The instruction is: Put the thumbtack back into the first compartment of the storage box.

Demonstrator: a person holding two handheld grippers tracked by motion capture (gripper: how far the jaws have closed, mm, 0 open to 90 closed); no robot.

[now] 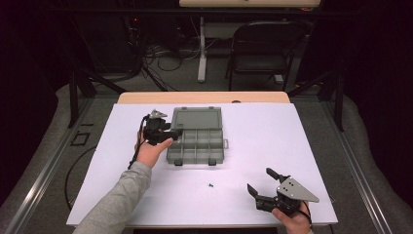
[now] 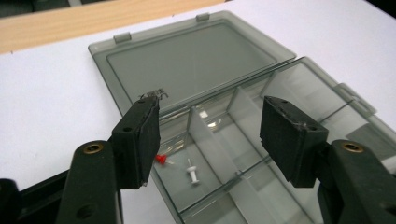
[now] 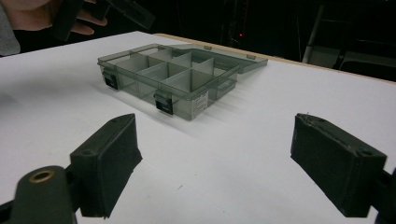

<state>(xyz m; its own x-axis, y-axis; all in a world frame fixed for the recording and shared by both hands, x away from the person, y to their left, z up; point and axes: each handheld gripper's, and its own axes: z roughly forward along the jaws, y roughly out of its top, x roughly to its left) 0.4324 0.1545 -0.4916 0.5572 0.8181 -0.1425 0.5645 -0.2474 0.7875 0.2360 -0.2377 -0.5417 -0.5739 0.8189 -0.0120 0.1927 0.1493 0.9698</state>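
Scene: I work at a white bench [image 1: 272,146] with a clear compartment box [image 1: 196,141] at the centre of the high view, its lid [image 1: 197,118] laid flat open behind it.
Left tongs [image 1: 176,132]: mine hang over the box's left edge, jaws standing apart with nothing between them.
Pins in the box: a red pushpin [image 2: 161,160] and a white pushpin [image 2: 192,174] lie just beside each other in one compartment, low centre of the left gripper view.
Right tongs [image 1: 265,183]: mine rest at the lower right of the high view, jaws wide and empty, well apart from the box.
Loose piece: a small dark item [image 1: 211,185], too small to name, lies on the bench below the box, between my hands.
Progress: I judge two pins sorted, and that loose piece the one thing left to collect; the other compartments look bare.
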